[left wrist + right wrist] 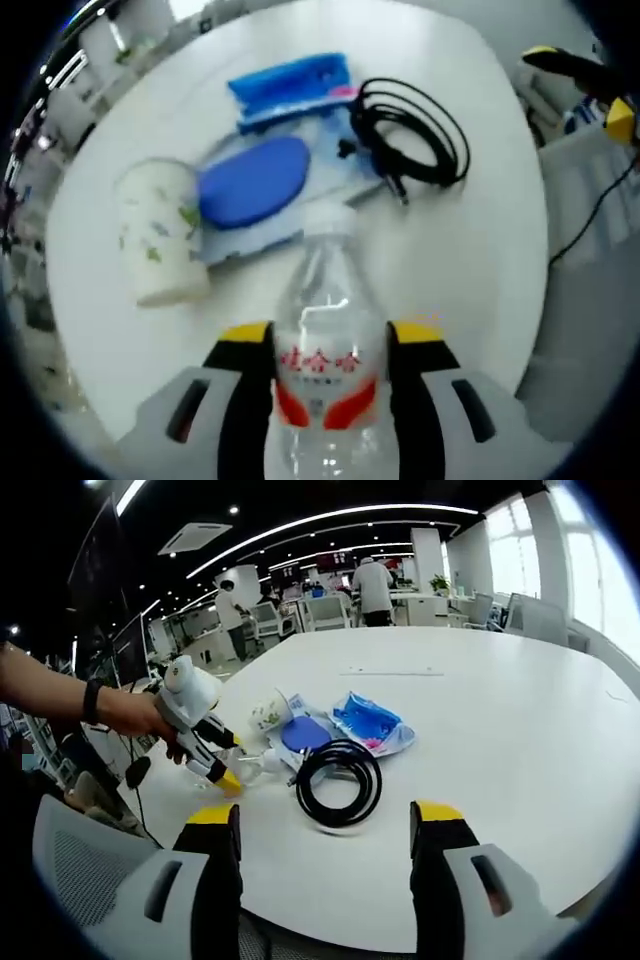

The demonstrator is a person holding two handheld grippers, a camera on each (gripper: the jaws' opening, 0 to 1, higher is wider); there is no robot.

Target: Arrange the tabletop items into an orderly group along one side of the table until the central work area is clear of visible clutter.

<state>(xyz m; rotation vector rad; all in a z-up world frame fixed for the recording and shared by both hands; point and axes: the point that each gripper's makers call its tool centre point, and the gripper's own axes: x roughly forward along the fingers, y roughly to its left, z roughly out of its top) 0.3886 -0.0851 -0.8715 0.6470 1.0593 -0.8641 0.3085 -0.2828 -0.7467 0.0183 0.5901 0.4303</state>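
My left gripper (330, 345) is shut on a clear water bottle (325, 340) with a white cap and red label, held over the white table (480, 230). Beyond it lie a patterned paper cup (158, 232) on its side, a blue oval case (252, 182) on a plastic bag, a blue packet (290, 85) and a coiled black cable (410, 130). In the right gripper view my right gripper (325, 825) stands open above the table's near edge, nothing between its jaws. Ahead are the cable (338, 780), the oval case (305, 734), the packet (368, 720), the cup (268, 712) and the left gripper (205, 745) in a hand.
The round white table (500, 690) has wide bare room on its right and far side. A grey chair back (90, 880) stands at the near left edge. Desks, chairs and people (375, 585) are far behind.
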